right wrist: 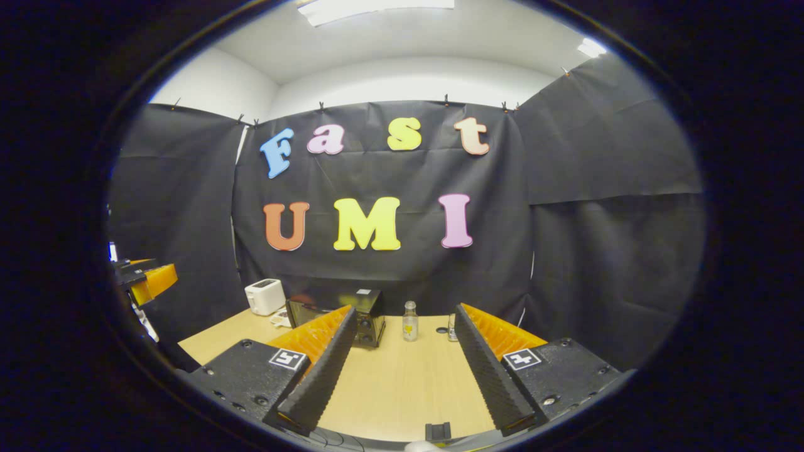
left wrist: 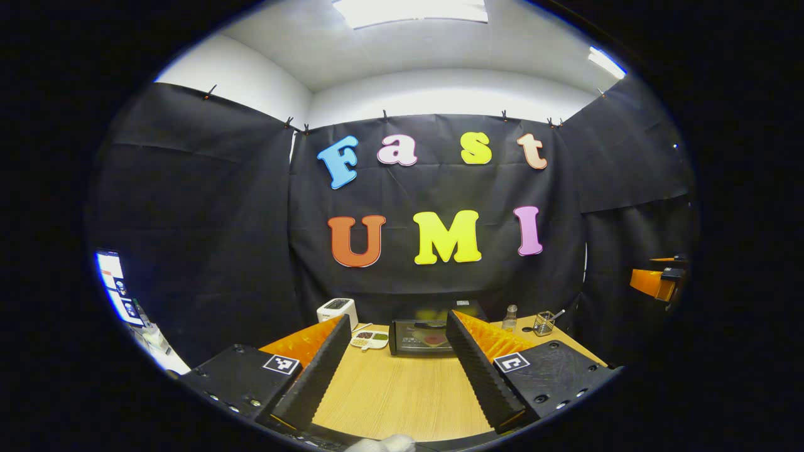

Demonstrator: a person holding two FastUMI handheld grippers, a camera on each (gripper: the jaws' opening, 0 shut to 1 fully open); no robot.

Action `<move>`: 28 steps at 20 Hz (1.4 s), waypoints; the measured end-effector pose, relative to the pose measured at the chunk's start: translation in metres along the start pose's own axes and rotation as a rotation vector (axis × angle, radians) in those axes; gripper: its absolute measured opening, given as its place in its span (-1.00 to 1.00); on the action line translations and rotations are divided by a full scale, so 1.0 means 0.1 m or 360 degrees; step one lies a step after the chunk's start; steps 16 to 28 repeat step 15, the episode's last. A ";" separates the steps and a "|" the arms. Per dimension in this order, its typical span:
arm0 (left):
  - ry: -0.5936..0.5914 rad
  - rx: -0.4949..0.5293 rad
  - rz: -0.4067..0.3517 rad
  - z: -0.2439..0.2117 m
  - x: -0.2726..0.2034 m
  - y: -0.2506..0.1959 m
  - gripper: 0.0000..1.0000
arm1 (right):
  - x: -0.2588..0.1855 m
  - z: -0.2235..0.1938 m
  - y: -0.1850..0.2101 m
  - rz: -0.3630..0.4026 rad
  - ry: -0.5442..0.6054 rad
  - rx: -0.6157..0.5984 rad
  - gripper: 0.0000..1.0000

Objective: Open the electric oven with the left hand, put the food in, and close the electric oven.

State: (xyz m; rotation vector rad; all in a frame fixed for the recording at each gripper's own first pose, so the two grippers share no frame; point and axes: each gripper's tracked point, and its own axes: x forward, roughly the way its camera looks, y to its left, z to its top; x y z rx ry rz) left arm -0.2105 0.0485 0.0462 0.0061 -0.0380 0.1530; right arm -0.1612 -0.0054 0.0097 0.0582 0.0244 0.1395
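Observation:
The black electric oven (left wrist: 419, 337) stands at the far side of the wooden table (left wrist: 389, 395), its glass door closed and something red showing behind the glass. A white divided dish of food (left wrist: 369, 339) lies just left of it. My left gripper (left wrist: 399, 321) is open and empty, held back over the near part of the table and facing the oven. In the right gripper view the oven (right wrist: 370, 320) is partly hidden behind a finger. My right gripper (right wrist: 404, 312) is also open and empty, facing a small bottle (right wrist: 410, 321).
A white toaster (left wrist: 337, 311) sits at the back left. Right of the oven stand the bottle (left wrist: 510, 318) and a wire cup (left wrist: 544, 323). The right gripper (left wrist: 656, 282) shows at the right edge. The left gripper (right wrist: 147, 279) appears at the left edge.

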 end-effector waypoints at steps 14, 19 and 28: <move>0.0006 -0.0049 -0.0138 0.00 0.24 0.00 0.92 | 0.07 0.26 0.21 -0.0035 -0.0028 -0.0034 0.93; -0.0001 -0.0046 -0.0140 0.01 0.23 0.01 0.93 | 0.08 0.27 0.23 -0.0029 -0.0024 -0.0029 0.93; -0.0001 -0.0046 -0.0140 0.01 0.23 0.01 0.93 | 0.08 0.27 0.23 -0.0029 -0.0024 -0.0029 0.93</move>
